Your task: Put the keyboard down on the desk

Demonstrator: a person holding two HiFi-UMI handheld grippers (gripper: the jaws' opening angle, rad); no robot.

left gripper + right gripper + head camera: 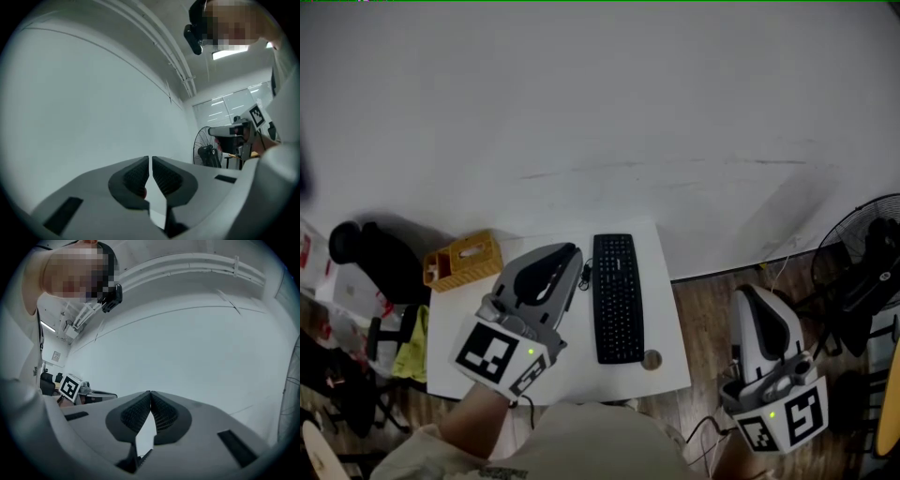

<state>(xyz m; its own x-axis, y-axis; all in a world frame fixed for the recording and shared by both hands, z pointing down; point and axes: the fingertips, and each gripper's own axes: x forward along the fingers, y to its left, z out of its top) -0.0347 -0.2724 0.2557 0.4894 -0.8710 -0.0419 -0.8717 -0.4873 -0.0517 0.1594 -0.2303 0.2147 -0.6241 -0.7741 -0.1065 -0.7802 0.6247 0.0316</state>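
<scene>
A black keyboard (617,298) lies flat on the small white desk (667,281), its long side running away from me. My left gripper (570,253) hovers over the desk just left of the keyboard, apart from it. In the left gripper view its jaws (150,162) point up at a pale wall, pads together, nothing between them. My right gripper (748,294) hangs over the wooden floor to the right of the desk. Its jaws (150,397) are shut and empty, aimed at the wall.
A yellow box (464,260) stands at the desk's far left corner. A small round object (652,358) sits by the keyboard's near end. A black fan (867,255) stands at the right, a black chair (373,255) at the left.
</scene>
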